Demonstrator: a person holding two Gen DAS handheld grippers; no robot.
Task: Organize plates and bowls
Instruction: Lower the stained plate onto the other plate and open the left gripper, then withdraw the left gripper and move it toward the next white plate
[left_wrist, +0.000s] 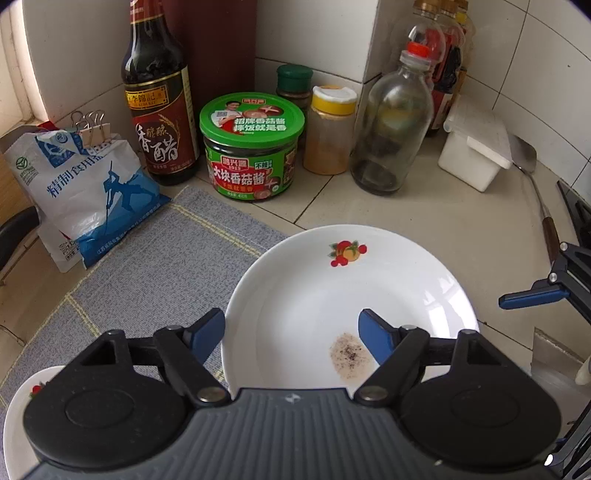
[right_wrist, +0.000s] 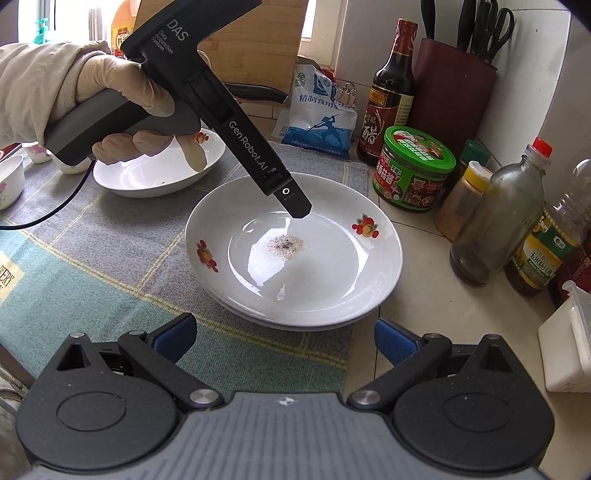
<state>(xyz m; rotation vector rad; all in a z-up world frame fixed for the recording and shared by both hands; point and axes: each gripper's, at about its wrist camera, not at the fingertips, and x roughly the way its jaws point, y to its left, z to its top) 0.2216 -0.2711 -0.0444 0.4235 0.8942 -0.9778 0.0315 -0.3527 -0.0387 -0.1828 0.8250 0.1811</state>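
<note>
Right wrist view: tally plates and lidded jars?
Plates: 3 (top plate stacked on lower plate; back plate)
Lidded jars: 3 (green-lid jar, yellow-lid jar, dark-green-cap jar)
Total: 6

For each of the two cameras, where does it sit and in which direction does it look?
Left wrist view: sits on the left hand-held gripper, looking down and forward over the fruit-patterned plate toward condiments in the tiled corner; only its own open blue fingers show.
Right wrist view: sits on the right hand-held gripper, looking down across the plate; the gloved hand holding the left hand-held gripper shows.
Shared: the plate, the green-lidded sauce jar, the vinegar bottle.
</note>
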